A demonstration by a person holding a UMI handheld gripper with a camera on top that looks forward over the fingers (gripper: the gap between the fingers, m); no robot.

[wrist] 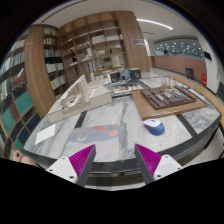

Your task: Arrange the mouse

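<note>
Two fingers: the gripper [115, 160] stands wide open with nothing held, its purple pads [78, 160] facing each other across bare air.
Mouse: one mouse [154, 126], white and blue, lies on the marbled tabletop [100, 125], ahead of the fingers and right of their line, near the table's right edge.
Risk: a straight advance would likely miss it on the left; a push from that side could slide it off the near right edge (my guess only).
Count: one mouse, one gripper, two pads.
Farther off: one display table with architectural models [168, 98] far right, bookshelves [92, 45] behind.
</note>
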